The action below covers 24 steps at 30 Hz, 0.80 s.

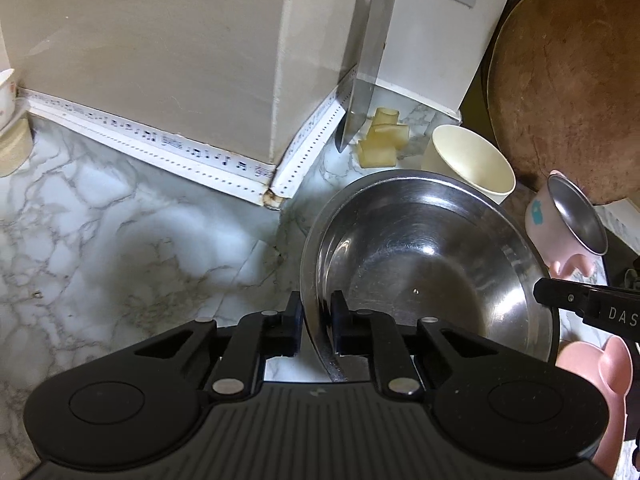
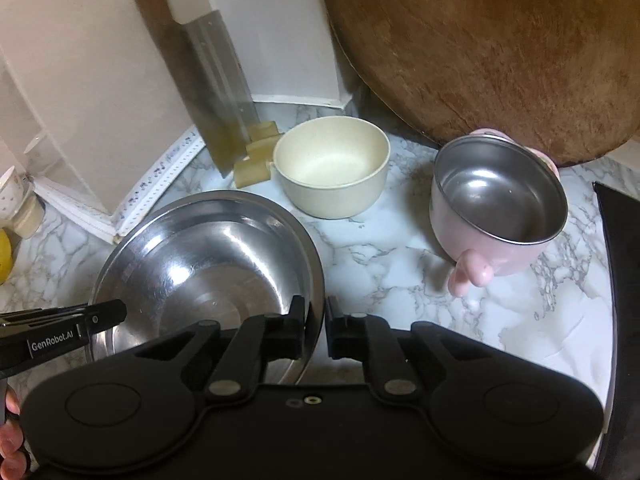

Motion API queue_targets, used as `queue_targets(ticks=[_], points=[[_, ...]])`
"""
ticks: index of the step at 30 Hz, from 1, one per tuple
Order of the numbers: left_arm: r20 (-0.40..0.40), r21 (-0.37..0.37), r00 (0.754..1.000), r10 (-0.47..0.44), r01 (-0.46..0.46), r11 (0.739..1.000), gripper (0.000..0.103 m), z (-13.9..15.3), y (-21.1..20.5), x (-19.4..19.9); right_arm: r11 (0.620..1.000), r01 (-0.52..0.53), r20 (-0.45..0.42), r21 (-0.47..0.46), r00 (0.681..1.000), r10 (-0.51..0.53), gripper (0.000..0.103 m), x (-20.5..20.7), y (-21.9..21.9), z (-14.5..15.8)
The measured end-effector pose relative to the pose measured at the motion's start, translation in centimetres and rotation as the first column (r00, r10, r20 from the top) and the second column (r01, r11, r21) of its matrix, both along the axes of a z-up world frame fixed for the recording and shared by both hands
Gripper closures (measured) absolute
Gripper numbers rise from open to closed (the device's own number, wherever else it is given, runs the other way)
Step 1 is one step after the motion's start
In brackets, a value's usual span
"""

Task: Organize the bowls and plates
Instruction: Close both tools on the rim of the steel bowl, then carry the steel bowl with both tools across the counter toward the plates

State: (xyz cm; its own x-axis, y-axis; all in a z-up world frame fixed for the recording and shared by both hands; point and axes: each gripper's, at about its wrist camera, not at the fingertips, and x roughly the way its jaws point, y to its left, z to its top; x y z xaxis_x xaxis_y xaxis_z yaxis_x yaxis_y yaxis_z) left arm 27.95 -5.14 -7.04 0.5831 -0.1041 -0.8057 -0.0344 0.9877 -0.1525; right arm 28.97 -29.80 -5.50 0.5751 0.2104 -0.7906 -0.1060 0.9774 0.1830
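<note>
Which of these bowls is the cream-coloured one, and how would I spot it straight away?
Find the big round wooden board leaning at the back of the marble counter. Just left of its foot stands the cream bowl, between the large steel bowl and the pink bowl. It alone is matte and pale inside, not shiny metal.

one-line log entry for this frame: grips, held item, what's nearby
left gripper: shut on steel basin rim | right gripper: shut on opposite rim | nearby: cream bowl, pink steel-lined bowl, cleaver
</note>
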Motion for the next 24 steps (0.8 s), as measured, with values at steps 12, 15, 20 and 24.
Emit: queue_targets(ticks=[12, 15, 20, 24], points=[[0.011, 0.009, 0.999, 0.031, -0.031, 0.999, 0.090, 2.4, 2.8, -4.4, 0.999, -0.050, 0.032, 0.016, 0.998, 0.049, 0.091, -3.8, 2.7, 2.5], [0.011, 0.015, 0.999, 0.042, -0.042, 0.999, 0.090, 2.5, 3.7, -5.5, 0.998, -0.065, 0.033, 0.023, 0.997, 0.064, 0.091, -4.8, 3.6, 2.6], [0.015, 0.030, 0.998, 0.061, -0.062, 0.998, 0.090, 2.4, 5.4, -7.4, 0.995, -0.096, 0.026, 0.028, 0.995, 0.096, 0.091, -6.0, 5.2, 2.5], [0.008, 0.033, 0.996, 0.084, -0.084, 0.996, 0.090, 2.2, 7.0, -9.0, 0.991, -0.127, 0.018, 0.027, 0.992, 0.127, 0.091, -6.9, 6.8, 2.3]])
